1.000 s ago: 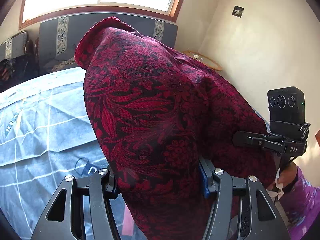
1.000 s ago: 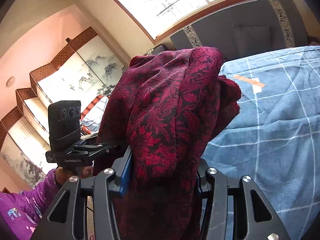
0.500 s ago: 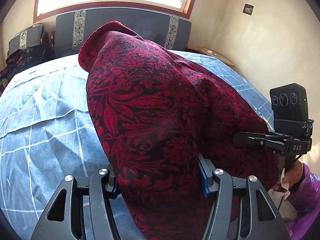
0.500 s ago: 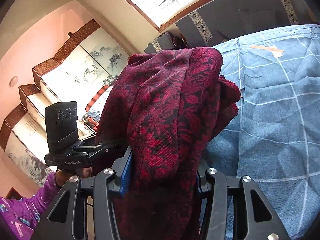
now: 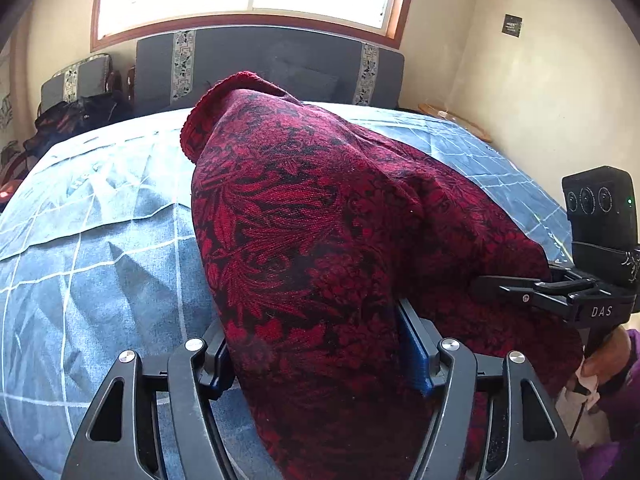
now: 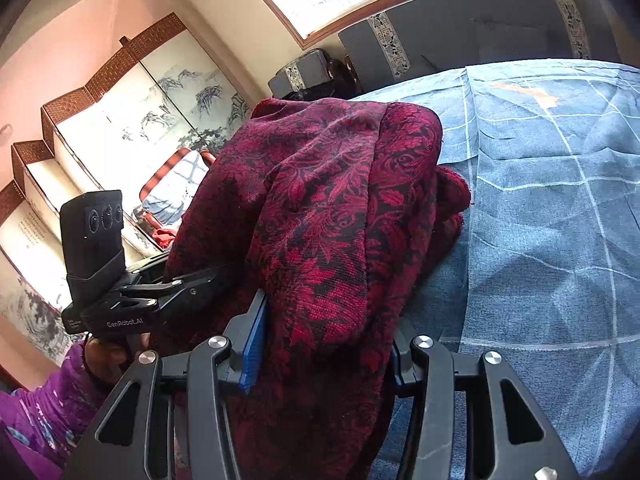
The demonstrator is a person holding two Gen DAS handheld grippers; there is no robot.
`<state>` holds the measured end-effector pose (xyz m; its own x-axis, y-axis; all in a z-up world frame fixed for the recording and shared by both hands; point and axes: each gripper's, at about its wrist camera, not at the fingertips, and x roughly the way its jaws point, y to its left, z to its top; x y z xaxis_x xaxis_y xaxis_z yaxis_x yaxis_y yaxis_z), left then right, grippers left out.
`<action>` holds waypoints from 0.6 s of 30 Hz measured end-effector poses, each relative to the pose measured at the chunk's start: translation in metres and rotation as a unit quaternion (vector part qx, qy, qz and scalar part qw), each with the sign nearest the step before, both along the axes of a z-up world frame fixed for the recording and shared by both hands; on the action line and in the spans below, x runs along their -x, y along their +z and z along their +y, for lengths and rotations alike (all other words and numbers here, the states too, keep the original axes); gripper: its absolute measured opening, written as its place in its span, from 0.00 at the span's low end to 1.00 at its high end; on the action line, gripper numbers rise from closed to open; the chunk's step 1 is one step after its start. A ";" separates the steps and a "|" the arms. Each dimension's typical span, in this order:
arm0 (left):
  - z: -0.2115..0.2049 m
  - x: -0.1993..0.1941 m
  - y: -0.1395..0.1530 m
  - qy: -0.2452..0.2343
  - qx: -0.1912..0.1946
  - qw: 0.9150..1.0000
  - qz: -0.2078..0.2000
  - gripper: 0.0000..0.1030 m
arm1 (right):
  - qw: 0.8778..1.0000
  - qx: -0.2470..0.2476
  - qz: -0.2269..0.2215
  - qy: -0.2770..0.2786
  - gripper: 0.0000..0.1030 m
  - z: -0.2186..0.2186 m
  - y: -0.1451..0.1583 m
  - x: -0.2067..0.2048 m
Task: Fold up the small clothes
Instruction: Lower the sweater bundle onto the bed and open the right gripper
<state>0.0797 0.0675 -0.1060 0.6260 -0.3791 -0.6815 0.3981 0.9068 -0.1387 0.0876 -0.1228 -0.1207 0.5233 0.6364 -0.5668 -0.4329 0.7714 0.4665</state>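
Cloth (image 5: 320,240) clamped by both tongs; painted screen (image 6: 132,120) right-view only.

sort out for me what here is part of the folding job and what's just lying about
Part of the job:
- dark red floral knitted garment, clamped in both claws
- left claw
- right claw
- blue checked bedspread, the surface beneath

Just lying about:
- grey padded headboard
- painted folding screen
- dark heap of clothes beside the bed
- round wooden tray
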 end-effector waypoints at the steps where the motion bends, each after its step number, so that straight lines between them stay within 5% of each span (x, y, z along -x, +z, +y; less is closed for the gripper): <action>1: 0.000 0.000 -0.001 0.008 -0.006 1.000 -0.004 0.73 | 1.000 0.002 0.001 -0.002 0.45 0.000 -0.001 0.000; 7: -0.007 0.018 0.002 0.082 -0.077 0.991 -0.068 0.97 | 1.000 0.024 -0.011 -0.016 0.54 0.005 0.003 0.007; 14: -0.006 0.042 0.019 0.158 -0.108 0.975 -0.111 0.98 | 0.987 0.076 -0.124 -0.073 0.57 0.013 0.043 0.056; 18: 0.001 0.056 0.033 0.177 -0.079 0.971 -0.136 1.00 | 0.975 0.077 -0.181 -0.100 0.75 0.011 0.062 0.089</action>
